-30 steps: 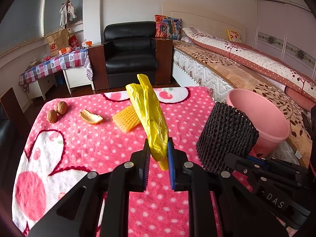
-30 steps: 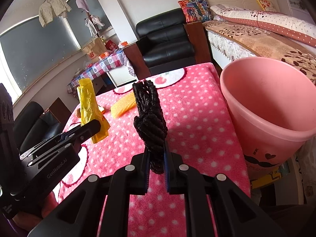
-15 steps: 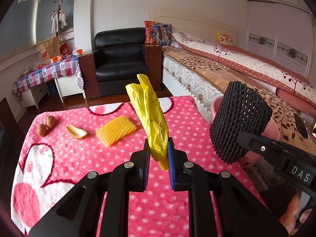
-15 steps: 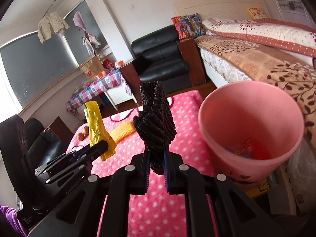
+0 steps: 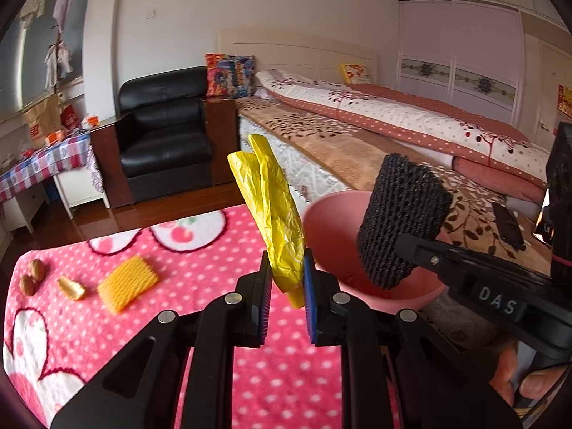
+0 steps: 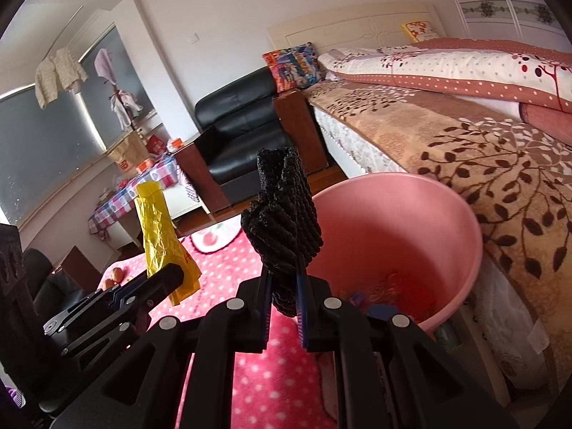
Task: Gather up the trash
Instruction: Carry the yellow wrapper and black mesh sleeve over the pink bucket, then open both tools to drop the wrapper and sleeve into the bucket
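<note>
The left tool (image 5: 286, 279) clamps a crumpled yellow plastic wrapper (image 5: 273, 214) above the pink dotted surface (image 5: 214, 279); the right tool (image 6: 284, 296) pinches a black foam mesh sleeve (image 6: 282, 221) beside the round pink plastic bin's (image 6: 400, 193) rim

Ahead of you, centre-left of frame: black leather armchair (image 5: 162, 132) against a white wall (image 5: 171, 18). Right of it, a bed (image 5: 375, 136) with patterned covers. Upper right: wardrobe (image 5: 461, 60). Far left: checked tablecloth (image 5: 39, 164), a window (image 6: 39, 143) above it. Wood floor (image 5: 118, 220). Daylight.
</note>
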`<state>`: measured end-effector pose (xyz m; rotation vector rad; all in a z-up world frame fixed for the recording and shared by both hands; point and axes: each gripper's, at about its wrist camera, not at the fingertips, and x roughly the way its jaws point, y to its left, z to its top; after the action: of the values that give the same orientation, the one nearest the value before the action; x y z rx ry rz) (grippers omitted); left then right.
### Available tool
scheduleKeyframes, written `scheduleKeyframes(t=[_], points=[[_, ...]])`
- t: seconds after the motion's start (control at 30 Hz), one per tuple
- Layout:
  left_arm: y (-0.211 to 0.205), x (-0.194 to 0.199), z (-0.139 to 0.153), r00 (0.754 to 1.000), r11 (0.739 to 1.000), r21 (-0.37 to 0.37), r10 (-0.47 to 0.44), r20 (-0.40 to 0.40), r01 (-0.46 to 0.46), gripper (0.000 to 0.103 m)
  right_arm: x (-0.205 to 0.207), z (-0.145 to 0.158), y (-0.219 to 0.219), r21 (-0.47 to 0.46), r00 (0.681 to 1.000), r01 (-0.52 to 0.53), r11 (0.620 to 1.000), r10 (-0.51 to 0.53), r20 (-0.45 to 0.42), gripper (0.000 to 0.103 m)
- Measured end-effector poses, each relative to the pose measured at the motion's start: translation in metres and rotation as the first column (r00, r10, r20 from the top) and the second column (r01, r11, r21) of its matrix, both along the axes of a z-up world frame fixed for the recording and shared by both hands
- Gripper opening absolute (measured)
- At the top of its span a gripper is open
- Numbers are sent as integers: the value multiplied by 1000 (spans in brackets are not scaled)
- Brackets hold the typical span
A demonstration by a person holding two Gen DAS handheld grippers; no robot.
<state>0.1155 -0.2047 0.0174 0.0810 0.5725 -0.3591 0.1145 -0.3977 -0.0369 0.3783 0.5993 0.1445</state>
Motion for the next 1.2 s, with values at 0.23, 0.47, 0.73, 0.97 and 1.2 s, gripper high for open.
scheduleKeyframes(t=[0.23,0.47,0.73,0.97,1.2], points=[[-33,14,-10,996,997,-13,-74,-41,73,16,8,-9,-22,-23,999,47,999,-47,-16,11],[-55,36,-21,991,995,-12,-102,-92,102,16,23,-18,-36,-42,997,71,997,-73,-37,11],[-71,52,-33,983,992,-10,-129,-132,128,16,35,-34,-49,-52,992,92,994,-96,-76,11],[-77,58,-39,980,992,-10,-129,-153,129,18,39,-40,-53,-54,991,101,993,-105,-85,12],[-76,59,-38,980,992,-8,-126,-156,126,29,38,-42,-55,-67,989,114,991,-120,-90,22]])
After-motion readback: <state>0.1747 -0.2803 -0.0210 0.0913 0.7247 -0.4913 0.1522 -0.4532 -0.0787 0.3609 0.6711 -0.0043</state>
